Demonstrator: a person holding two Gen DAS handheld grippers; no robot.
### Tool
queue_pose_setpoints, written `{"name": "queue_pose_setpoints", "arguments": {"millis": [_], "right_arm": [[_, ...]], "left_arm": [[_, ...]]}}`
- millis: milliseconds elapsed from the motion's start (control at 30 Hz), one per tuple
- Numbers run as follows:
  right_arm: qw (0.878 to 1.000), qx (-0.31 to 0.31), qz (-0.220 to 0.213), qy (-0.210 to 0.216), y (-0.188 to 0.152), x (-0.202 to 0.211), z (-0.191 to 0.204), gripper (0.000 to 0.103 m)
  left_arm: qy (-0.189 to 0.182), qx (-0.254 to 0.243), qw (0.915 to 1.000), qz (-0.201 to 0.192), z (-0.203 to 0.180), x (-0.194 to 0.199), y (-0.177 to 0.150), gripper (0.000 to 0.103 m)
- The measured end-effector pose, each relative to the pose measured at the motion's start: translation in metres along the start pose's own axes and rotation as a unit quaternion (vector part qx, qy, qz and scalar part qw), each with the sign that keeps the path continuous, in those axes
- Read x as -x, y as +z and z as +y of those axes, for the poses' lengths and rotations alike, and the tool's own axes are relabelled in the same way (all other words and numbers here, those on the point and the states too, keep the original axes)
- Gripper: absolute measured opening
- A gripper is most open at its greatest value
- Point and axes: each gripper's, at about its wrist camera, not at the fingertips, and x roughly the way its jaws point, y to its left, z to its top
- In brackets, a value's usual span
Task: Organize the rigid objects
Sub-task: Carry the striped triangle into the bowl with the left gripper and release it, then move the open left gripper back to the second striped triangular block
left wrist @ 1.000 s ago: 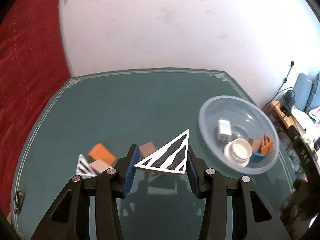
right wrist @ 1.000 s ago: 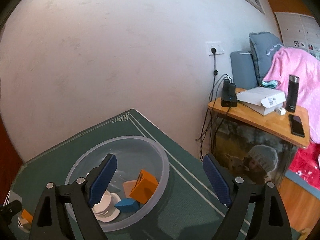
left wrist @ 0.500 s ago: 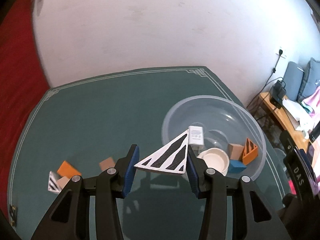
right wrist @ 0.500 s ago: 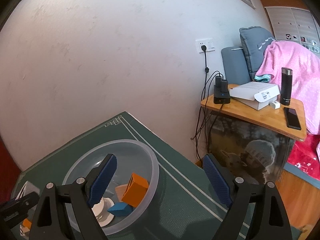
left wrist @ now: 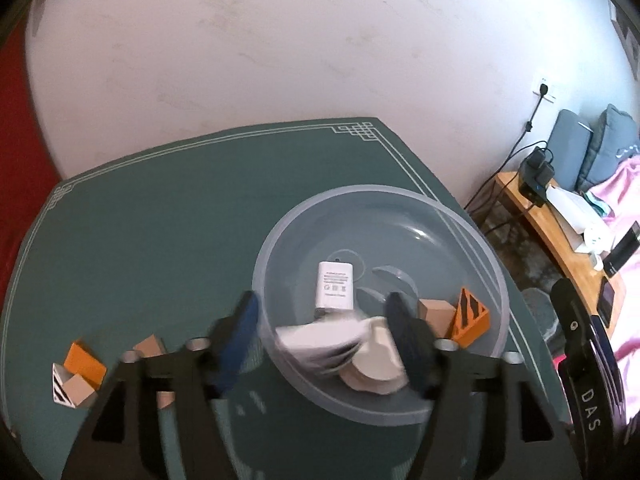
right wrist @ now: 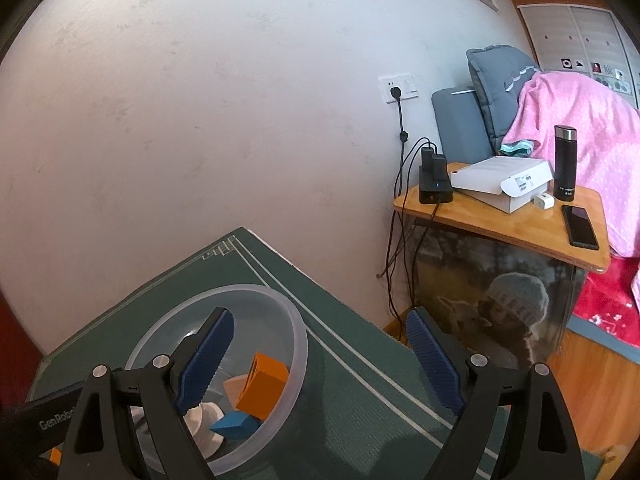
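My left gripper [left wrist: 324,336] is open over the near rim of the clear plastic bowl [left wrist: 472,236]. The white black-striped triangle block [left wrist: 320,340] is blurred between the spread fingers, apart from both, dropping into the bowl. The bowl holds a white charger [left wrist: 335,285], a white round dish [left wrist: 376,368], a tan block [left wrist: 434,312] and an orange striped wedge [left wrist: 470,318]. My right gripper [right wrist: 320,356] is open and empty above the bowl's right rim [right wrist: 300,344].
On the green mat [left wrist: 160,220] at the left lie an orange block [left wrist: 84,362], tan blocks [left wrist: 150,346] and a small striped triangle [left wrist: 60,386]. A wooden side table [right wrist: 520,220] with electronics stands right of the mat. A wall is behind.
My left gripper moved right over the bowl and opened; the striped triangle left the pads and is falling. The right gripper stayed open, shifting slightly.
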Motion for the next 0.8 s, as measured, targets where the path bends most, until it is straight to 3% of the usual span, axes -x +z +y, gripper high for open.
{"name": "queue_pose_setpoints", "arguments": {"millis": [400, 667, 800], "right_arm": [[1.000, 0.001, 0.002, 0.001, 0.000, 0.000, 0.000, 0.091], [1.000, 0.006, 0.003, 0.011, -0.001, 0.000, 0.002, 0.091], [1.000, 0.008, 0.006, 0.015, -0.002, 0.000, 0.003, 0.091]], "left_arm": [[0.041, 0.025, 0.9987, 0.017, 0.030, -0.014, -0.011, 0.072], [0.083, 0.029, 0.9960, 0.014, 0.041, -0.008, -0.019, 0.072], [0.086, 0.038, 0.9955, 0.010, 0.049, -0.002, -0.022, 0.072]]}}
